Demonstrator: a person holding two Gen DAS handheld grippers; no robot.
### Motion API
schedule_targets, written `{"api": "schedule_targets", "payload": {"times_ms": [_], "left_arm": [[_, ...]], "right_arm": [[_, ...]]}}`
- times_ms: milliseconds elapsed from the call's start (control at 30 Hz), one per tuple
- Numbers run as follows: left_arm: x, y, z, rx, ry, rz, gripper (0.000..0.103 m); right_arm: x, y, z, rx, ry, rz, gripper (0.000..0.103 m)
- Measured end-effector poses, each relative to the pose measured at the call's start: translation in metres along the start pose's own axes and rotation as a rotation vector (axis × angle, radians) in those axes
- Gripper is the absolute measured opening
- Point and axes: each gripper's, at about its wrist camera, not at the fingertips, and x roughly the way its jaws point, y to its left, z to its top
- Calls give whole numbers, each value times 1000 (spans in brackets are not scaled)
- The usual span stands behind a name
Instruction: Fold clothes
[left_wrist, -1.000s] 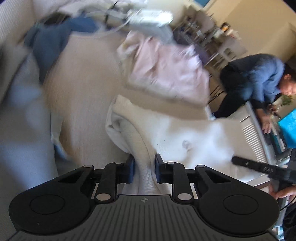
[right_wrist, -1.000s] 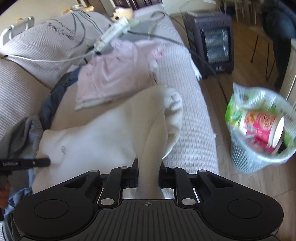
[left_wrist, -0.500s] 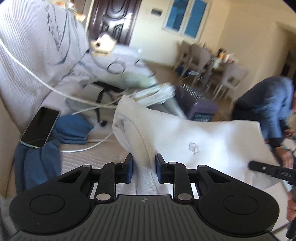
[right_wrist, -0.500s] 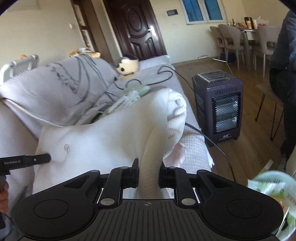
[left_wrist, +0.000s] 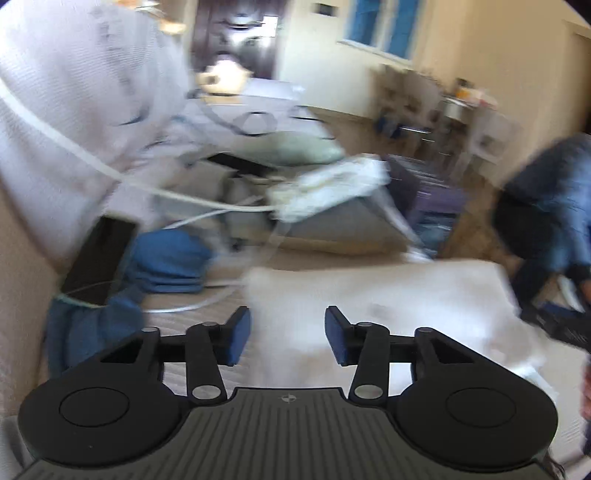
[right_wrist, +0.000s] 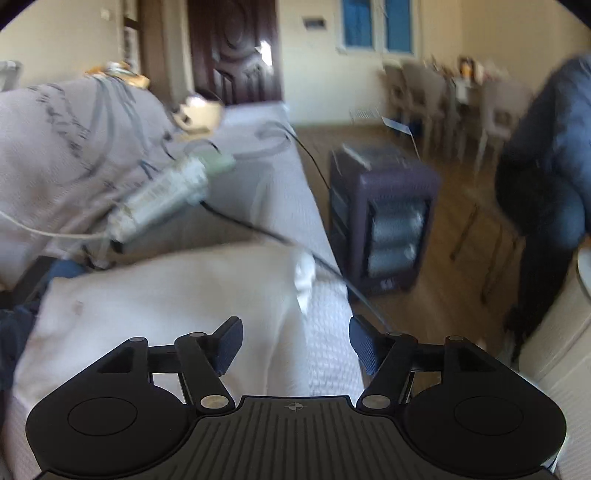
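Observation:
A white knit garment lies spread on the beige sofa seat, folded over with its far edge straight; the right wrist view shows the same white garment. My left gripper hangs just above its near edge, jaws opening, pads clear of the cloth. Over the garment's right side my right gripper is also opening wide, and nothing is pinched between its pads. Both views are blurred.
A phone and folded blue clothes lie at the left on the sofa. A white power strip with cables lies beyond the garment. A dark heater stands on the floor; a person in blue is at right.
Both grippers were shut on folds of the white garment and carried it up and forward. Now both have let go, and the garment has dropped flat onto the sofa.

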Motion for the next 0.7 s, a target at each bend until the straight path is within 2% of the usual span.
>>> {"api": "schedule_targets", "payload": {"times_ms": [67, 100, 133, 167, 233, 267, 433, 600, 700], "left_arm": [[3, -16, -7, 20, 23, -44, 31], [5, -23, -11, 25, 38, -61, 27], [11, -28, -15, 24, 60, -71, 23], [19, -33, -21, 18, 89, -71, 17], [35, -38, -32, 9, 138, -51, 14], [43, -39, -36, 6, 155, -37, 13], [83, -31, -47, -27, 237, -13, 13], [101, -19, -47, -106, 280, -25, 13], [106, -23, -50, -77, 284, -9, 13]], "right_arm": [[-13, 2, 2, 18, -21, 89, 65], [-17, 5, 0, 29, -11, 133, 61], [-19, 8, -3, 39, 6, 170, 55], [-19, 13, -7, 34, 23, 195, 39], [-16, 25, -18, -4, 48, 219, 30], [-13, 30, -26, -32, 45, 223, 19], [11, 39, -50, -81, 94, 139, 18], [40, 35, -64, -50, 132, 92, 14], [50, 41, -69, -60, 136, 53, 14]]}}
